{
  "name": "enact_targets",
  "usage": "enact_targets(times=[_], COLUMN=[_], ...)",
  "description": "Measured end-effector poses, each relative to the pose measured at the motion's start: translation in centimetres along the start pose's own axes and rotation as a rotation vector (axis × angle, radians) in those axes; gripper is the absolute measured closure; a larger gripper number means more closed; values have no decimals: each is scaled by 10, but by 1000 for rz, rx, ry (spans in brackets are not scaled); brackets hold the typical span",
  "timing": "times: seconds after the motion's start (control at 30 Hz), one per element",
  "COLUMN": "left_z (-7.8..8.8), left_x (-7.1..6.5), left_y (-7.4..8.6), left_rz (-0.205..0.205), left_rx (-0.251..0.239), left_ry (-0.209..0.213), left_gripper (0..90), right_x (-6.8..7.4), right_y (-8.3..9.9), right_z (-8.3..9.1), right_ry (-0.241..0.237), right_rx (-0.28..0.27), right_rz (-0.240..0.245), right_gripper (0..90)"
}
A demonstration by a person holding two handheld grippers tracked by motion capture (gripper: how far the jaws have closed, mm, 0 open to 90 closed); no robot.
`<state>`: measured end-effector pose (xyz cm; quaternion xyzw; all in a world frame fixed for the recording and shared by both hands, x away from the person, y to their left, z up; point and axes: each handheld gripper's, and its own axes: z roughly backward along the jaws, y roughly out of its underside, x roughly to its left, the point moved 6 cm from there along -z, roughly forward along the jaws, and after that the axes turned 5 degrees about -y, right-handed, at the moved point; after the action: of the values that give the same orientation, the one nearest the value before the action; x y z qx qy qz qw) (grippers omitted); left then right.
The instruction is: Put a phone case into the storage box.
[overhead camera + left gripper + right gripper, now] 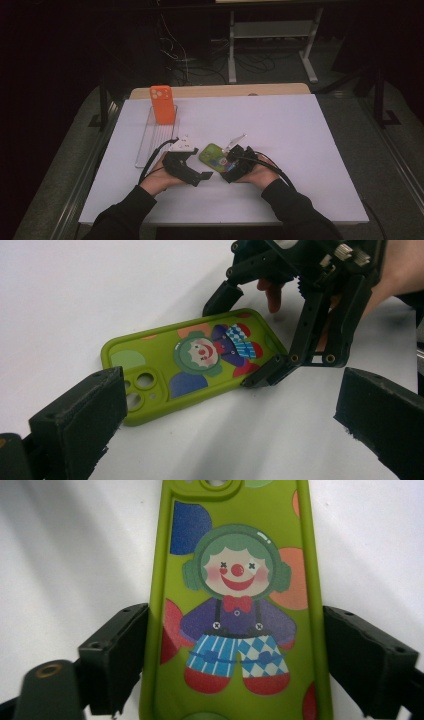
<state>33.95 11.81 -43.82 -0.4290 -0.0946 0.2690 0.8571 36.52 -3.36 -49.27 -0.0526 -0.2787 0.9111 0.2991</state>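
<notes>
A green rubbery phone case printed with a clown figure [235, 615] lies flat, printed back up, on the white bench [300, 150], between the person's two hands. The right hand-held gripper [235, 665] straddles the case's lower end: in the right gripper view its two black jaws stand one on each long edge, the left pad close against the edge or touching it, the right pad just beside its edge with a thin strip of bench showing between. Whether the pads press cannot be told for certain; the case rests on the bench. In the left gripper view the same jaws reach down at the case's end farthest from the camera cut-outs.

The left hand-held gripper [225, 430] has its jaws spread wide with nothing between them, pointing at the case from just beside its camera-hole end.

Farther ahead of the left hand-held gripper, an orange phone case [162, 104] stands upright at the far end of a clear plastic tray [150, 145].
</notes>
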Motion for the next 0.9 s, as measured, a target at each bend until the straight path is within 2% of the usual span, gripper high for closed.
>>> enact_targets(times=[0.07, 0.17, 0.23, 0.43, 0.6, 0.63, 0.67, 0.73, 0.77, 0.9], left_z=[0, 0, 0, -1, 0, 0, 0, 1, 1, 4], left_x=[0, 1, 0, 2, 0, 1, 2, 2, 3, 4], left_y=[0, 0, 0, 0, 0, -1, -1, -2, -2, -7], left_rz=[-2, -8, 4, -18, -5, -15, -31, -10, -22, -20], left_rx=[-1, 1, -1, -1, -4, -6, -6, -10, -8, -16], left_ry=[-1, -3, 0, -2, 5, 8, 6, 10, 8, 9], left_gripper=[0, 0, 0, 0, 0, 0, 0, 0, 0, 0], right_x=[3, 2, 2, 2, 0, -1, -3, -7, -7, -16], right_y=[0, 0, 0, 0, -1, -1, -1, -2, -2, -3], right_z=[0, 0, 0, 1, 2, 3, 5, 9, 12, 26], right_ry=[-9, -5, -6, -9, -29, -33, -33, -37, -44, -59], right_rx=[-13, -13, -15, -15, -10, -12, -9, -20, -21, -40], right_rz=[-27, -32, -35, -38, -45, -47, -46, -47, -45, -38], right_gripper=[142, 147, 150, 157, 158, 158, 158, 158, 158, 157])
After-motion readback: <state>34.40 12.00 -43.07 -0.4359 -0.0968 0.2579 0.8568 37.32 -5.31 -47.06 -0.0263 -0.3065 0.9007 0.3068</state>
